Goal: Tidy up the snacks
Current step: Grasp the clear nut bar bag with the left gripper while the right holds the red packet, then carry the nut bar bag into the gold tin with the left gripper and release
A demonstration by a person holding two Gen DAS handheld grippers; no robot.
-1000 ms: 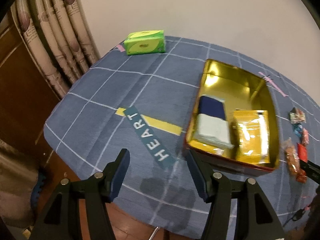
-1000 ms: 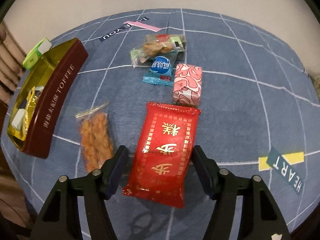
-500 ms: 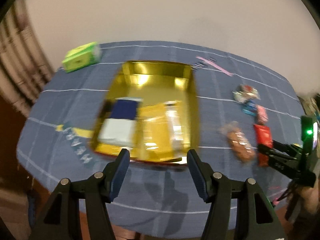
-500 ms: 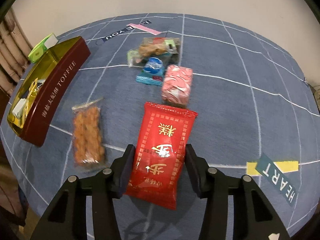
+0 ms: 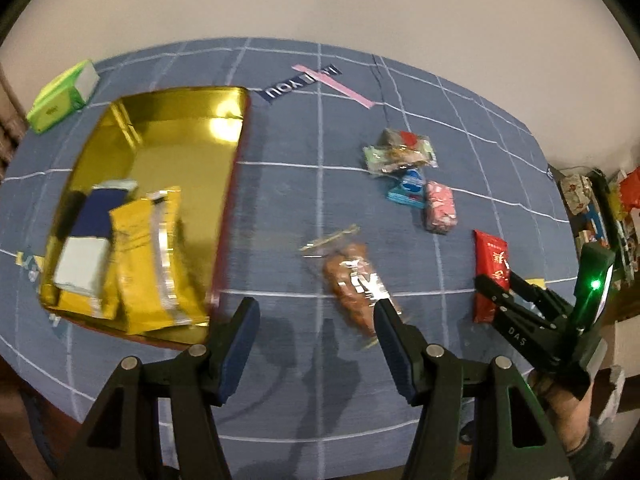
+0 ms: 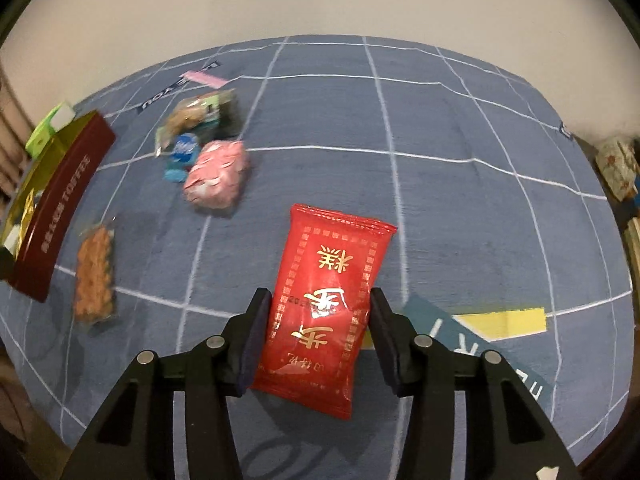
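red packet [image 6: 326,304] (gold script) | flat on cloth | gold tin [image 5: 176,128] holds pouches

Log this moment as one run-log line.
right tongs: shut on red packet | left tongs: open, empty, beside orange snack bag | tin: holds packets

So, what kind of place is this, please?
Probably a room in a home: a table under a blue checked cloth against a plain wall, a curtain at the left, cluttered shelves at the right.

Dim warm light from above casts soft shadows on the tablecloth [image 5: 280,208] and glares off the gold tin [image 5: 224,124], with motion blur leftward and fisheye-bent edges.
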